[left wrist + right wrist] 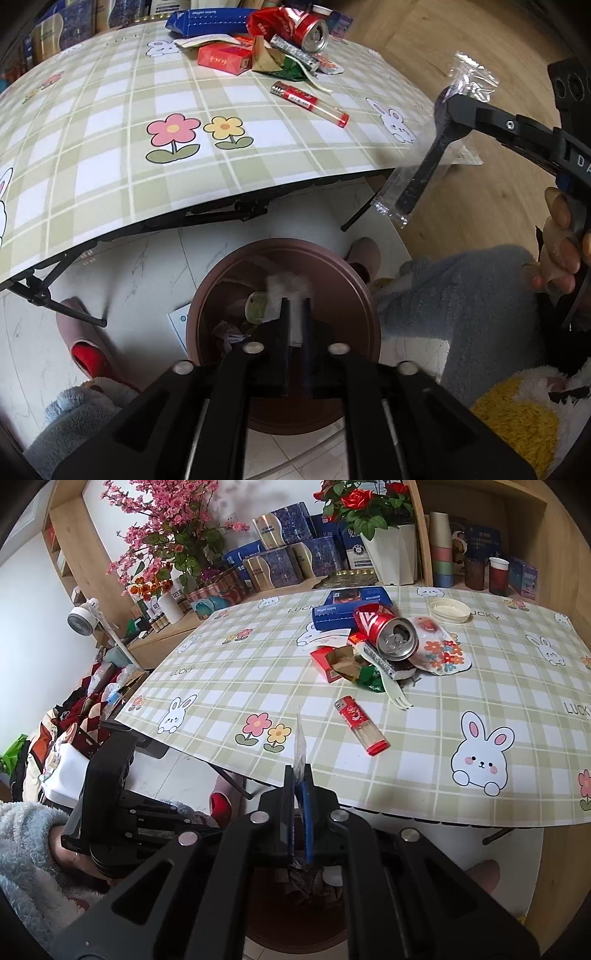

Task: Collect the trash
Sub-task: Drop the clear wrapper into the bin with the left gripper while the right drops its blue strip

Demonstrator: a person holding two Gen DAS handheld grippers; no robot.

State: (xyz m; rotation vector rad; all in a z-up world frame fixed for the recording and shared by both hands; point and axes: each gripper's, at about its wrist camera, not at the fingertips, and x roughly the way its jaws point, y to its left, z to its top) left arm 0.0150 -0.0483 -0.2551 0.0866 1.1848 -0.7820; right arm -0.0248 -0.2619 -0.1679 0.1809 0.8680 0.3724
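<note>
Left wrist view: left gripper over the brown bin on pale tile, jaws slightly apart, a whitish scrap blurred at the tips, not clearly pinched. Right gripper is clamped on a wrapped black spoon beside the table edge. Checked bunny cloth carries the trash pile: can, lighter, fork. Shelves and flowers behind.
</note>
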